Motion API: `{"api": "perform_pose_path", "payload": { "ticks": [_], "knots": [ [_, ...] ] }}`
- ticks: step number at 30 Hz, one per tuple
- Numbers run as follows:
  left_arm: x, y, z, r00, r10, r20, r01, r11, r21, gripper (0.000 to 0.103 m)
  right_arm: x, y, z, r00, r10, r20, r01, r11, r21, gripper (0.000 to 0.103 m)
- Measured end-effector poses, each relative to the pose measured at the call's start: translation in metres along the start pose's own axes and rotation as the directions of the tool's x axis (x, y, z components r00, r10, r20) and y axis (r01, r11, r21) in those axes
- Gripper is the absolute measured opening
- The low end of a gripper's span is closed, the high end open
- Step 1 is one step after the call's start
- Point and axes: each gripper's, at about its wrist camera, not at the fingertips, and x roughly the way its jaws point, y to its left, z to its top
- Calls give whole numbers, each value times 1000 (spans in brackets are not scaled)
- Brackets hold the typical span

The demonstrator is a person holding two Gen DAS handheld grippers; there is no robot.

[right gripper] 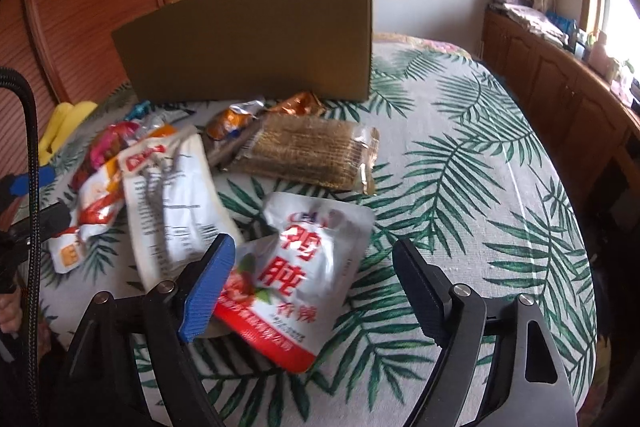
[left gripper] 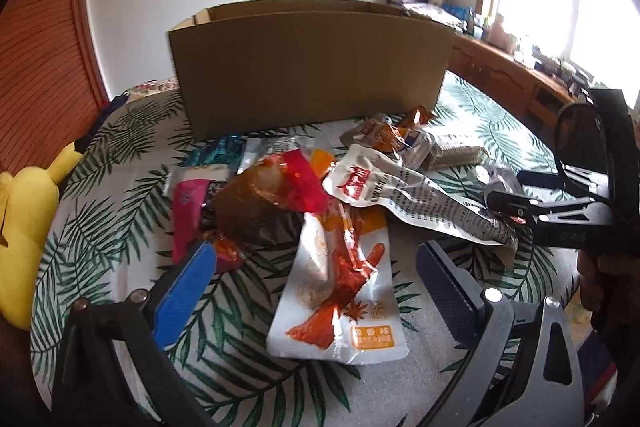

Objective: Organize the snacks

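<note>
Since the cardboard box point(left gripper: 308, 67) stands open beyond the snack pile, both grippers hover with jaws spread: right gripper point(right gripper: 312, 287) seemingly straddling the silver-red pouch point(right gripper: 296, 275), left gripper point(left gripper: 316, 267) over the white-orange packet point(left gripper: 340, 287).

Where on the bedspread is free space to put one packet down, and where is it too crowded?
Free: bedspread right of the cracker pack and the cardboard box. Crowded: the snack pile in front of the box.
</note>
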Motion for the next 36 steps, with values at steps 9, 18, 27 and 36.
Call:
{"api": "perform_pose_path", "payload": {
  "ticks": [9,18,27,36],
  "knots": [
    [26,-13,10,992,-27,-121,33,998,49,97,8,0,-1,998,-59,-7,58,997,-43,85],
    [47,-10,12,980,-29,-199,38,999,39,85,9,3,-3,997,-71,3,71,996,-47,85],
    [33,-5,-1,984,-37,-173,49,996,69,58,8,3,-3,998,-70,4,70,996,-47,85],
    [14,15,-11,990,-36,-137,40,999,32,56,9,3,-2,998,-68,3,68,997,-46,85]
  ]
}}
